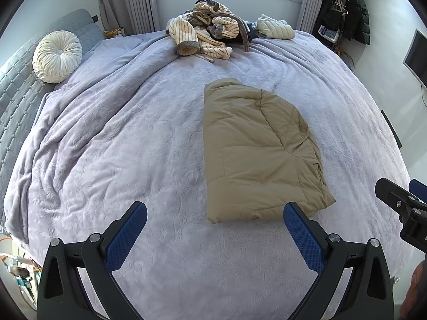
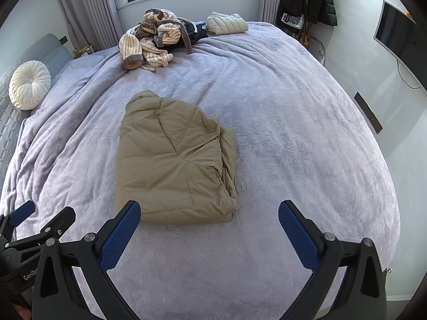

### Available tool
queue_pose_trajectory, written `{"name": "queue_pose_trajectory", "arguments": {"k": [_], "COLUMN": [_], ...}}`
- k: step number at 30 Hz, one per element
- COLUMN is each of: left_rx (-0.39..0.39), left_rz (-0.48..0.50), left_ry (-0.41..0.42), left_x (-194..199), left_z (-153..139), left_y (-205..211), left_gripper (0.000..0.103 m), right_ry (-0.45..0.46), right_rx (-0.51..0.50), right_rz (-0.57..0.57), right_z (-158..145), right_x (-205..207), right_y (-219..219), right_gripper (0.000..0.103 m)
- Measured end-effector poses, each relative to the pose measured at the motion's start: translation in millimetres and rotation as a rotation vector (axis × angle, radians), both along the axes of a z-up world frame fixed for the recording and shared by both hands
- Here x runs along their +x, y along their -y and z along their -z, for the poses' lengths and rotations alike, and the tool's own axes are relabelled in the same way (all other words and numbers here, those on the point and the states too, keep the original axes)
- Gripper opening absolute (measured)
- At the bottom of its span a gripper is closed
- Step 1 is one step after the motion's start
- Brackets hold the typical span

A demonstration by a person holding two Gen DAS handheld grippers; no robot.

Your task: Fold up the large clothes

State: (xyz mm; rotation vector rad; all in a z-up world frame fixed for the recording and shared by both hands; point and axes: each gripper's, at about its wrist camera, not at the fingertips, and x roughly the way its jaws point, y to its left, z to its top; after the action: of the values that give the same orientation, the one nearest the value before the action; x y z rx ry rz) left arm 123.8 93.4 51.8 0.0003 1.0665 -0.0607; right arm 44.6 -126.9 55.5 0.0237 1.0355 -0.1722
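Tan jacket [image 2: 173,160] – lilac embossed bedspread [image 2: 280,112] – cream striped robe [image 2: 149,40]; blue-padded black tongs [image 1: 215,213].

Jacket [image 1: 256,154] mid-bed [image 1: 133,146]; clothes pile [image 1: 208,34] behind (far edge).

Tan puffer jacket [image 1: 256,154] [image 2: 173,160] folded into compact rectangle, flat on lavender bedspread, mid-bed, collar toward window.

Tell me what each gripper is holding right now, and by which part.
Nothing is held. The left gripper and right gripper both stand open above the blanket, and the folded tan jacket lies free on it.
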Motion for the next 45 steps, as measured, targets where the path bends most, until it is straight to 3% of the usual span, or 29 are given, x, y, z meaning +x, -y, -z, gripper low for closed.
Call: {"name": "queue_pose_trajectory", "arguments": {"k": [45], "left_rx": [0.0], "left_rz": [-0.002], "left_ry": [-0.006], "left_x": [-1.8], "left_z": [2.9], "left_y": [-2.3], "left_gripper": [0.102], "right_ry": [-0.003], "right_rx": [0.001], "right_rz": [0.0], "right_z": [0.0], "right_x": [0.0], "right_y": [0.4], "right_gripper": [0.103]}}
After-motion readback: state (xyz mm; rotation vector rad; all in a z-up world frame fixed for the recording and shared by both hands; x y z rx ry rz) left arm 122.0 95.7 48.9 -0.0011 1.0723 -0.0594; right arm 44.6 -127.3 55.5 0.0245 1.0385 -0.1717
